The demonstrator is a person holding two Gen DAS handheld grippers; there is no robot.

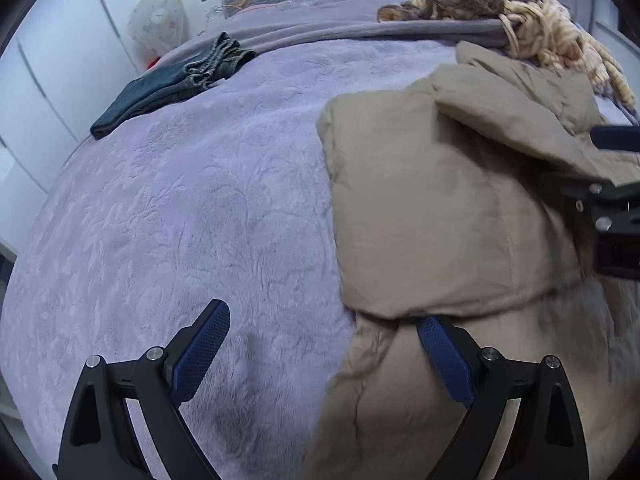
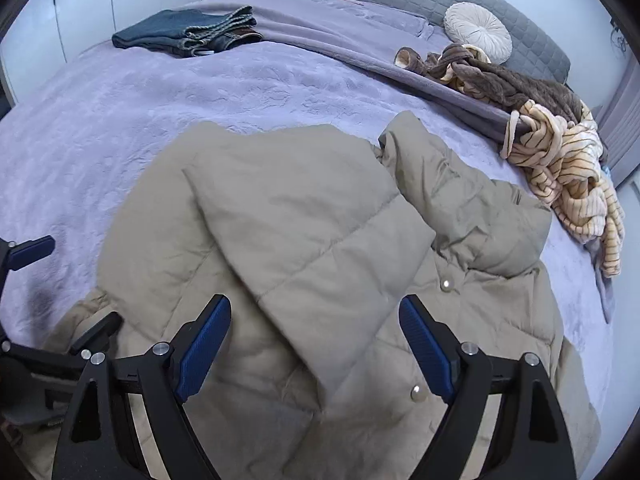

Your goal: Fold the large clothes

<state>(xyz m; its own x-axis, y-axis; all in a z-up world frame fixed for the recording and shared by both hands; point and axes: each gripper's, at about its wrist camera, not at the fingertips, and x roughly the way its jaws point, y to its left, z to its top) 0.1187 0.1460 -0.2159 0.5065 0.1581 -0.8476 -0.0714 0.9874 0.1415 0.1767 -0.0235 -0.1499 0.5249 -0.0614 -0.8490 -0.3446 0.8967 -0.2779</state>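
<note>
Tan quilted puffer coat [image 2: 320, 240] lies on the bed, sleeve folded across its front.

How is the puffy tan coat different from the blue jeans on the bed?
The tan coat is puffy and quilted with snap buttons; the jeans are thin, dark blue denim. The coat is only partly folded, with a sleeve laid across it, while the jeans are already folded into a neat stack. The coat lies right under both open grippers; the jeans sit far off near the bed's other edge. Both rest on the purple blanket.
</note>
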